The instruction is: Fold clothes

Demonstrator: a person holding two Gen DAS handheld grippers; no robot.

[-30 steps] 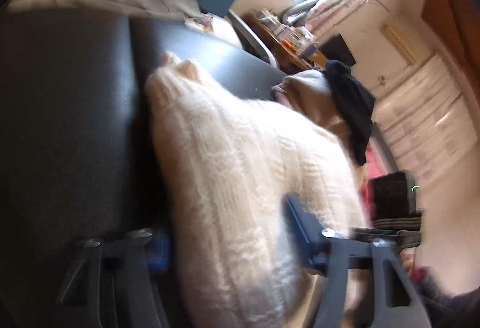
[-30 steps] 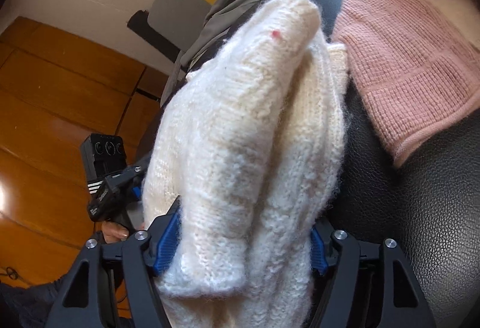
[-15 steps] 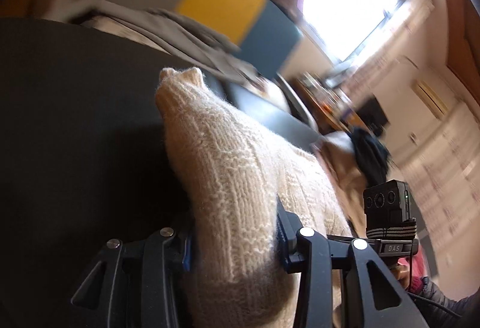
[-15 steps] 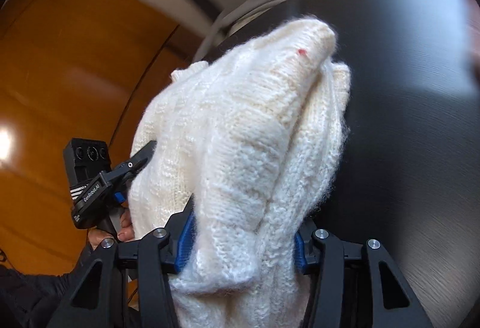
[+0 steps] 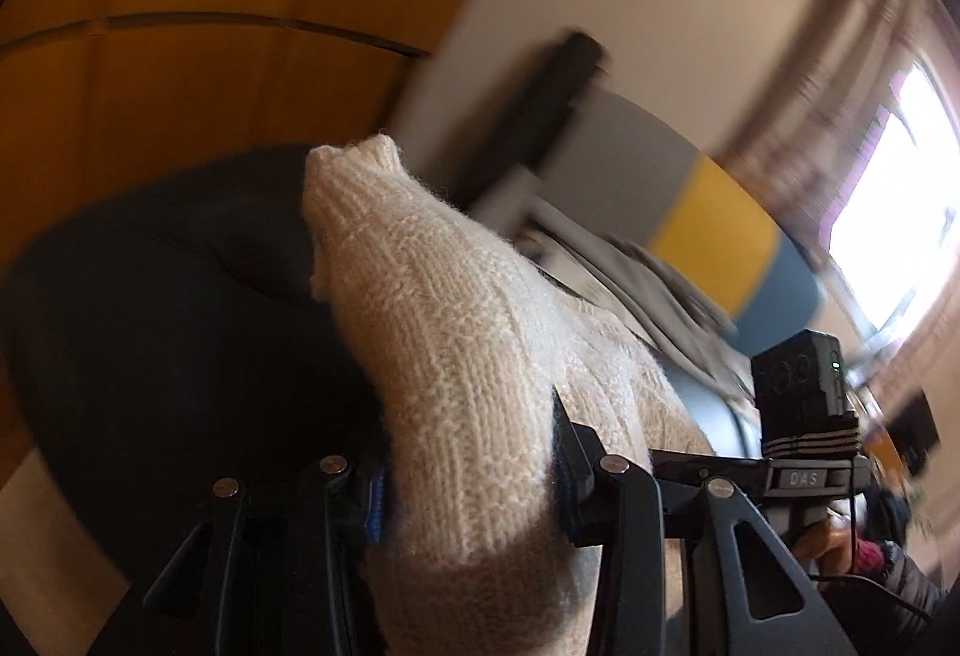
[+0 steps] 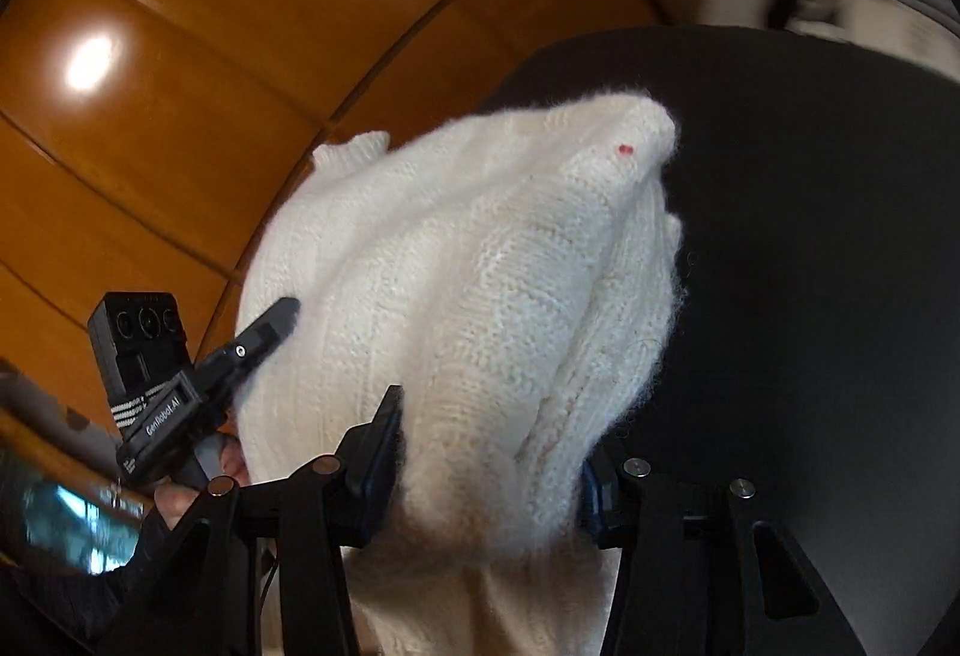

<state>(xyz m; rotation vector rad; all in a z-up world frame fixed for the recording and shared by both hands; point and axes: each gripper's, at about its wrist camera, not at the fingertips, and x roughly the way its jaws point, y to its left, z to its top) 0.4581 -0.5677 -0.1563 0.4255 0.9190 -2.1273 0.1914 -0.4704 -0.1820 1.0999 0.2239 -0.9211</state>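
**A:** Cream wool everywhere on my feeds. The cream-white chunky knitted sweater [image 5: 456, 356] is bunched up and held over the black leather-look table [image 5: 150, 344], and I've got both grippers on it. On the left gripper [image 5: 468, 470] the jaws are pinched onto a thick fold, blue pads pressing in from both sides.

**B:** And the right one?

**A:** Same deal. The right gripper [image 6: 489, 470] has its jaws clamped on another bundle of the knit; they've just been closing further, squeezing the wool between them. From that camera I can see the left one biting the sweater's far edge, a hand [image 6: 180, 500] under it.

**B:** Anything else around?

**A:** Glossy orange-brown wooden wall panelling [image 6: 198, 128] behind, plus a blurry grey, yellow and blue panel [image 5: 708, 230].
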